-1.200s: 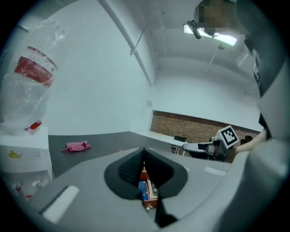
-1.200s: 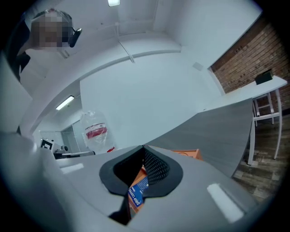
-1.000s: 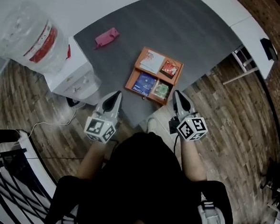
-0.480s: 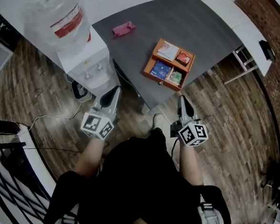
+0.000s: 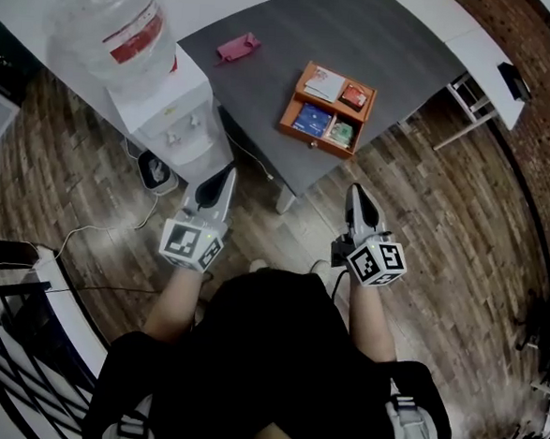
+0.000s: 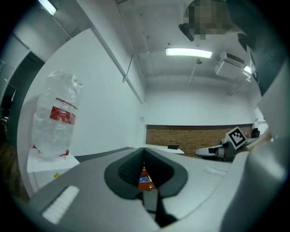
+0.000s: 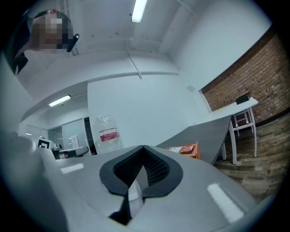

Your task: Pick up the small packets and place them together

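Wood floor underfoot, grey counter (image 5: 382, 38) ahead. Left gripper (image 5: 228, 171) and right gripper (image 5: 354, 188) low over floor, short of counter edge. Fingers of both pressed together, nothing between. Orange tray (image 5: 300, 136) well beyond fingertips, ahead and between both grippers. Packets (image 5: 310, 119) lie in its compartments. Water cooler (image 5: 170, 113) ahead-left of left fingers. Step, likely: approach, no grasp begun. Next: close in on counter, bring one gripper over tray, spread fingers above single packet.
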The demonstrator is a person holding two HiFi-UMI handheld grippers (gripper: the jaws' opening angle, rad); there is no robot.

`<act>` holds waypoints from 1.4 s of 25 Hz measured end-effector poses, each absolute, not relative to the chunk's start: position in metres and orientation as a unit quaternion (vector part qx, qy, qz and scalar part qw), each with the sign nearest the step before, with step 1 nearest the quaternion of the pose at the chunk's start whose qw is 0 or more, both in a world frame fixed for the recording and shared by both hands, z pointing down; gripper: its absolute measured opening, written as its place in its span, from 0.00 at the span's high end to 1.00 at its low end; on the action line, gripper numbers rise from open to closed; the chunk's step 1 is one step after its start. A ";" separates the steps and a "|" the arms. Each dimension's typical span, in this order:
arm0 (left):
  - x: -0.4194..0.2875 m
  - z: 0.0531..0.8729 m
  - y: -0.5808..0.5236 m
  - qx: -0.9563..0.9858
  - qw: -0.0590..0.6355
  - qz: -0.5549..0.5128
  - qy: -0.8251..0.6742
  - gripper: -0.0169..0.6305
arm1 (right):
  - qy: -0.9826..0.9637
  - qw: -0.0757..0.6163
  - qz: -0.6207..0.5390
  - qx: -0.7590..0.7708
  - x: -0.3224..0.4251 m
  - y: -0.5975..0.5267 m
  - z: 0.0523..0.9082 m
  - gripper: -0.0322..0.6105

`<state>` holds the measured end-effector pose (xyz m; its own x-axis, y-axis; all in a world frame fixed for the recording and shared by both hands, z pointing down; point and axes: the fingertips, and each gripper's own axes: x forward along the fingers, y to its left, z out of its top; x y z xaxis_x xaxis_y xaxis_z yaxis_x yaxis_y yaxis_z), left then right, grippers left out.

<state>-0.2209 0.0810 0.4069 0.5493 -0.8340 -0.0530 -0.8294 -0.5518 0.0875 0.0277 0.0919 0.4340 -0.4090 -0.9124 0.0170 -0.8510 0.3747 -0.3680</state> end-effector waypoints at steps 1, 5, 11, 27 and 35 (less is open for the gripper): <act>-0.218 0.403 0.081 0.879 0.021 -0.045 -0.474 0.97 | 0.825 0.098 -0.152 -0.535 0.033 0.094 0.426 0.95; -0.202 0.394 0.079 0.877 0.006 -0.042 -0.478 0.97 | 0.825 0.099 -0.131 -0.540 0.060 0.102 0.409 0.95; -0.170 0.392 0.084 0.874 0.010 -0.050 -0.483 0.97 | 0.817 0.100 -0.129 -0.553 0.100 0.116 0.408 0.95; -0.147 0.388 0.089 0.858 0.011 -0.068 -0.509 0.97 | 0.838 0.093 -0.129 -0.522 0.127 0.109 0.407 0.95; -0.143 0.394 0.089 0.857 0.012 -0.069 -0.510 0.97 | 0.840 0.092 -0.130 -0.519 0.132 0.103 0.410 0.95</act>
